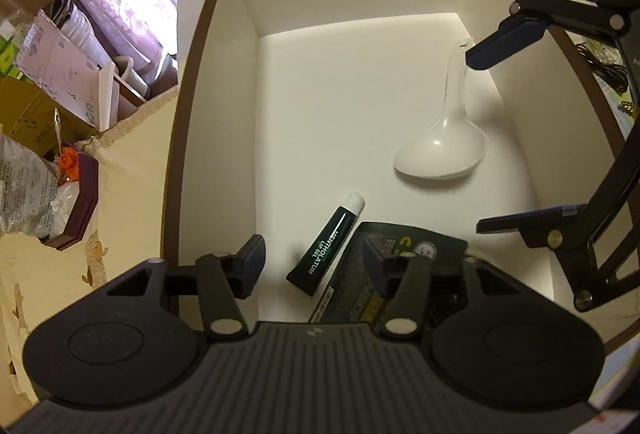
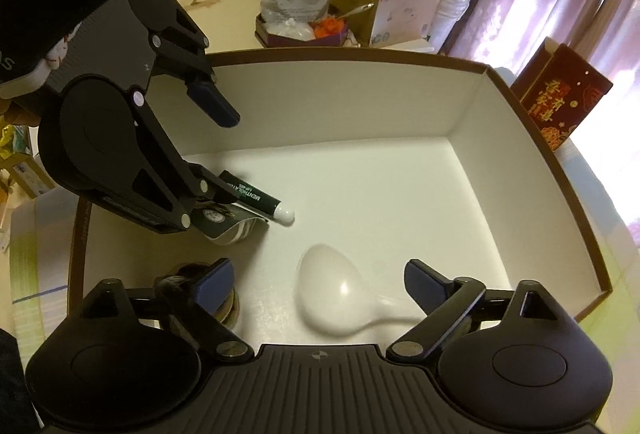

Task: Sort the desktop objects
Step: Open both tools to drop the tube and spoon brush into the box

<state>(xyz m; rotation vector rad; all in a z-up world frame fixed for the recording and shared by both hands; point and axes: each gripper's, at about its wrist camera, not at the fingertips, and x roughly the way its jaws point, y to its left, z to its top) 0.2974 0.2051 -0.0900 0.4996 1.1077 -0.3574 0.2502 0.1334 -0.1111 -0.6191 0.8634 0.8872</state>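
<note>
Both jaws stand wide apart and carry nothing: your left gripper [image 1: 316, 258] hovers over one end of the box [image 1: 240, 46], your right gripper [image 2: 316, 282] over the adjoining side, each with its fingers inside the rim. Judgement: spread, empty jaws above objects lying flat read as a release just made or a pause between placements; the sort looks well along, since three items sit inside.

Box: brown outside, white inside, open top, walls upright. It serves as the collecting bin, which would explain why the loose items lie on its floor and not on the cloth-covered table [image 1: 132, 162].

Spoon [image 1: 440, 150]: white, lying flat, on the floor toward the wall beneath your right gripper. Its long axis runs roughly parallel to that wall; the bowl points to the end where your left gripper hovers, the handle to the far end. In the right wrist view the bowl sits between your right fingers, the handle passing under the right-hand one.

Dark packet [image 1: 404, 266]: flat on the floor at the near end, partly hidden under your left gripper's finger; print too small to read.

Lip gel tube [image 1: 326, 244]: dark green, white cap, just beside the packet, whether touching I cannot tell. Long axis slants across the floor; the cap points toward the spoon's bowl, the crimped end toward the near wall.
</note>
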